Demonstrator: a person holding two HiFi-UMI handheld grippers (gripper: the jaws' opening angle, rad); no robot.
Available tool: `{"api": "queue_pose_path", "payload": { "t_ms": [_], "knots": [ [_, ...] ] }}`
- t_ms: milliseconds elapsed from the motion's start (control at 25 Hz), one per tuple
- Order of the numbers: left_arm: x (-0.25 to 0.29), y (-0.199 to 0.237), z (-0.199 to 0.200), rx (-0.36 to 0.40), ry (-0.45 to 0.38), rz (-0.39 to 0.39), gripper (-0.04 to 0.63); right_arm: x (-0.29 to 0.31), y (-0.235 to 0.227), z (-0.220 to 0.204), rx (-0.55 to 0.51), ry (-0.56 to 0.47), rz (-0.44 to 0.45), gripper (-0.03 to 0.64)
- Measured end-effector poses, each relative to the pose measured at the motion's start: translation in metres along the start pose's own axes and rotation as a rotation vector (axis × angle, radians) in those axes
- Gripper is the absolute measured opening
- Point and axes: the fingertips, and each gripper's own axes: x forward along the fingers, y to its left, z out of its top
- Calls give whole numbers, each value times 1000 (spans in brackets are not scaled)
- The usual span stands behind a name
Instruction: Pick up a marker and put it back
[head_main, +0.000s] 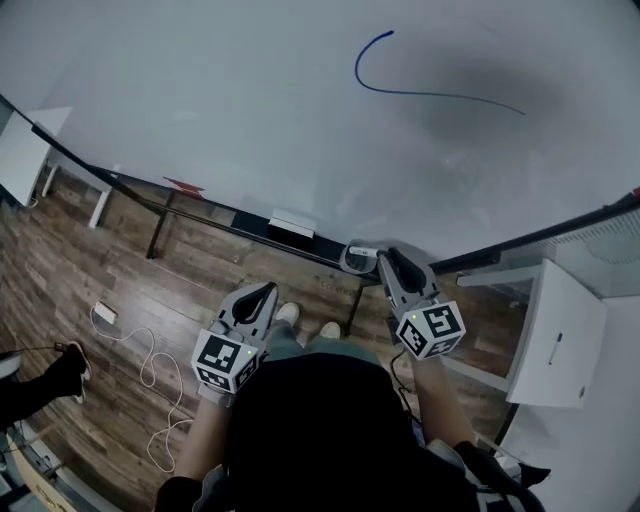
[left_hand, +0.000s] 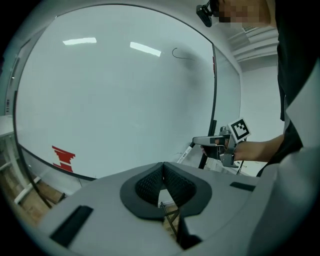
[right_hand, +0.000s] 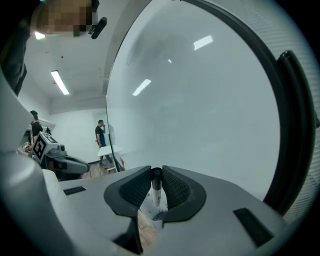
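- Whiteboard (head_main: 250, 100) fills most of the head view. It carries a curved blue pen line (head_main: 400, 92), and a dark tray rail (head_main: 200, 207) runs along its lower edge above a brown wood-plank floor (head_main: 120, 270).
- On that rail lie a white block eraser (head_main: 292, 224) and, further right, a round grey holder (head_main: 358, 258).
- The right gripper (head_main: 392, 258) points at the holder with its tips just beside it. The left gripper (head_main: 268, 290) hangs lower, well apart from the rail.
- From this height the slim white marker with a dark cap (right_hand: 156, 189) cannot be made out.
- No tabletop carries any of the task's things.
- In the left gripper view the left gripper (left_hand: 163, 170) has its jaws pressed together with nothing between them.
- Across the board, the right gripper (left_hand: 200, 141) shows side-on. A thin white stick slanting below its tip is probably the marker, though it is too small to tell.
- In the right gripper view the right gripper (right_hand: 156, 175) has its jaws closed on the marker, dark cap upward between the pads.
- A pale round shape sits under the marker, blurred; it may be the holder.
- The pick-up looks done, since the marker is in hand and off the rail. Setting it back and letting go remain.
- Whether the marker's lower end already touches the holder is hidden by the jaws.
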Motion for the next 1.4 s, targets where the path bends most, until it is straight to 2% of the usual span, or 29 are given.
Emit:
{"api": "queue_pose_path", "payload": {
  "t_ms": [360,720,1040,1400],
  "knots": [
    [-30,1,-25,-58,13,88,18,23,9,-43,-46,97,37,94],
    [-43,0,-35,-72,14,106,18,24,12,-58,-33,109,22,95],
    [-40,-1,-32,-59,15,66,18,18,15,-57,-13,105,3,97],
    [-9,-8,-12,1,15,-62,18,-9,0,-27,3,28,-101,114]
  ]
}}
